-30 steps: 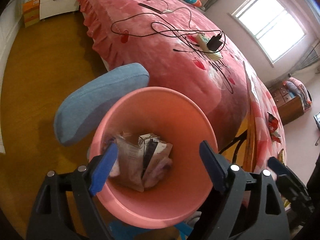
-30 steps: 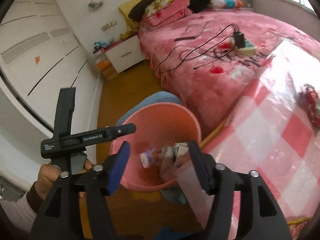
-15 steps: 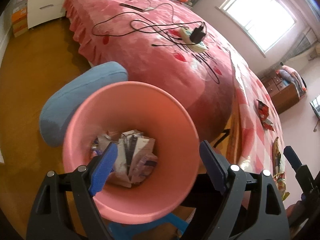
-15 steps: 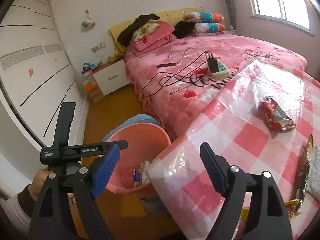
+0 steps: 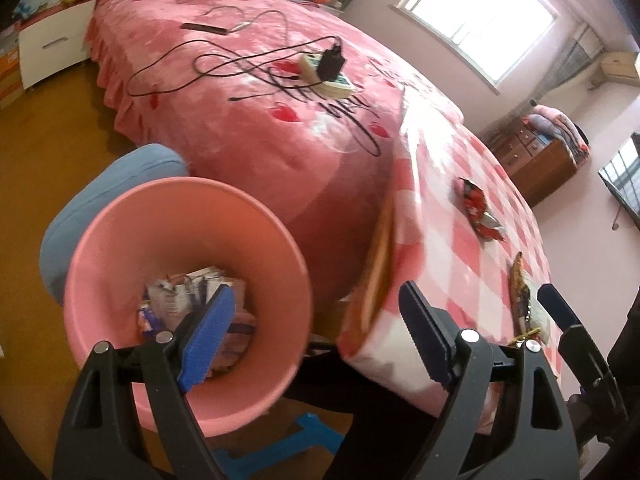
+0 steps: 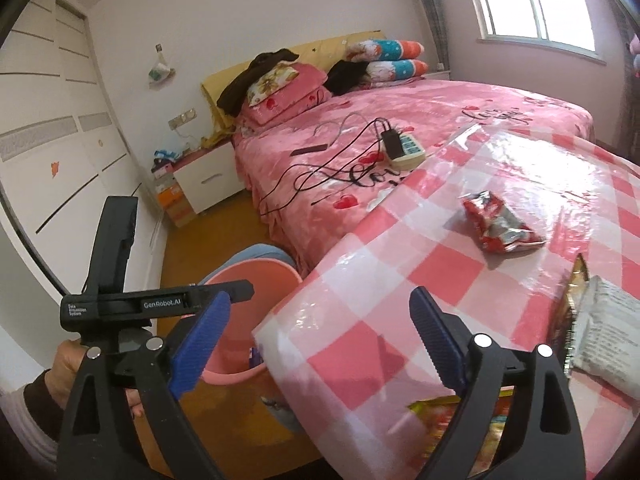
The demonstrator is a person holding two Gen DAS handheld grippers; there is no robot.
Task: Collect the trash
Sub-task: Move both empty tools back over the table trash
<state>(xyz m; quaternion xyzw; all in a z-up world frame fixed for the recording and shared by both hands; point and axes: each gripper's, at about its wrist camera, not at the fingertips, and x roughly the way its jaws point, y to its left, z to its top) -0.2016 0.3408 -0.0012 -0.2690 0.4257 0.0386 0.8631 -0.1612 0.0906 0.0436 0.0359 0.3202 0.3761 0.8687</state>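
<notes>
The pink bin (image 5: 120,264) stands on the floor by the table's corner, with several crumpled wrappers (image 5: 188,292) at its bottom. My left gripper (image 5: 314,292) hangs open over the bin's right rim, holding nothing. My right gripper (image 6: 320,298) is over the corner of the pink checked table (image 6: 360,280); its jaws are opening and nothing is between them. On the table lie a red wrapper (image 6: 500,224), a gold wrapper (image 6: 572,304), a white packet (image 6: 608,328) and a yellow-red wrapper (image 6: 436,412). The red wrapper (image 5: 476,208) also shows in the left wrist view.
A bed with a pink blanket (image 6: 420,112) runs behind the table, with a power strip (image 6: 404,148) and cables on it. A blue cushioned stool (image 5: 120,184) touches the bin's far side. A hand (image 6: 68,364) grips the left tool. A white nightstand (image 6: 204,180) stands on the wooden floor.
Both views have swung right, from the bin toward the table. The right gripper left the bin's mouth and its jaws widened. The left gripper rose and rolled a little.
</notes>
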